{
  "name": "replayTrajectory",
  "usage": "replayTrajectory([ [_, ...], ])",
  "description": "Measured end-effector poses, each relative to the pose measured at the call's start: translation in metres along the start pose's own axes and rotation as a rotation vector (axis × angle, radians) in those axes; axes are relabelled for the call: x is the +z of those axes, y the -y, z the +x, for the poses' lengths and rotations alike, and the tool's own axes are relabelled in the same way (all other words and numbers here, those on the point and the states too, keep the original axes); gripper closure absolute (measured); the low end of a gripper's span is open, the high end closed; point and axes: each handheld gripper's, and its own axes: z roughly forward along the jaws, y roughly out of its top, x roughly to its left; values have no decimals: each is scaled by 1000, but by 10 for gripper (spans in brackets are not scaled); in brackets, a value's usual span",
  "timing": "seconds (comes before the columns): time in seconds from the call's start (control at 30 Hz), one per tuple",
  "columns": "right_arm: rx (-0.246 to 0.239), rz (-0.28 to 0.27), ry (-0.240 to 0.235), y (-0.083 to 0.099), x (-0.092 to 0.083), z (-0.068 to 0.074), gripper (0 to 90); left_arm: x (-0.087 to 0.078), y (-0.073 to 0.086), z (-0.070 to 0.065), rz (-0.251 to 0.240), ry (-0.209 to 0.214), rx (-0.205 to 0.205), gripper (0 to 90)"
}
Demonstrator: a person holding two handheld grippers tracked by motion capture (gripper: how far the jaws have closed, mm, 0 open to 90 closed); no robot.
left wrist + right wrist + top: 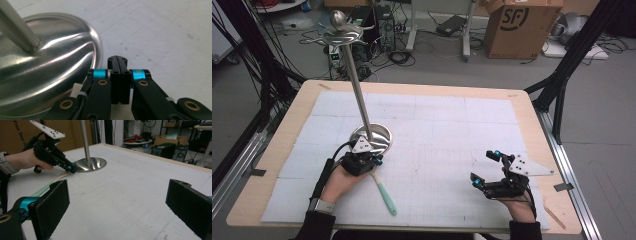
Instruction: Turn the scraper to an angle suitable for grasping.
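the left gripper (373,161) sits low on the white mat (452,130), jaws pressed together with nothing seen between them in the left gripper view, their tips just beside the rim of the steel stand's round base (373,136). from that base a slim pole (358,85) rises, tilted back in the high view, to a hooked top (341,31) with a ball finial.

a mint-handled utensil (384,192) lies on the mat with its long axis running from the left gripper toward the near edge, angled slightly rightward. its pale working end passes beneath the gripper body, so whether anything touches it cannot be told. the handle trails behind the jaws, not ahead of them — the left hand (339,181) is clearly the nearer one, and would likely have to back off and turn to reach it.

the right gripper (484,172) rests well apart at the right side, jaws spread wide and empty — its own view looks across bare mat toward the stand.
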Motion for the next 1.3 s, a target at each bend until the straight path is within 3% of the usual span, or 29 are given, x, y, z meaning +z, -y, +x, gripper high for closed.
replayTrajectory([
  [0.07,-1,1,0,0,0,0,39,1,1,3,-1,11,-6,899],
  [0.17,5,6,1,0,1,0,39,0,1,1,7,-6,27,900],
  [0.23,1,7,2,0,1,0,38,-1,2,0,11,-10,27,900],
  [0.43,-1,9,-1,1,2,0,39,-14,4,-3,87,-60,71,900],
  [0.57,1,15,-5,2,3,1,39,-25,11,0,105,-66,66,900],
  [0.77,-2,17,-2,2,4,1,39,-47,32,3,79,-70,35,900],
  [0.87,-5,16,-2,2,5,2,39,-59,46,-4,48,-87,28,900],
  [1.13,-7,19,-8,1,6,4,39,-87,70,-18,33,-103,17,900],
  [1.3,-10,20,-7,2,7,4,39,-96,77,-21,19,-75,-3,900],
])
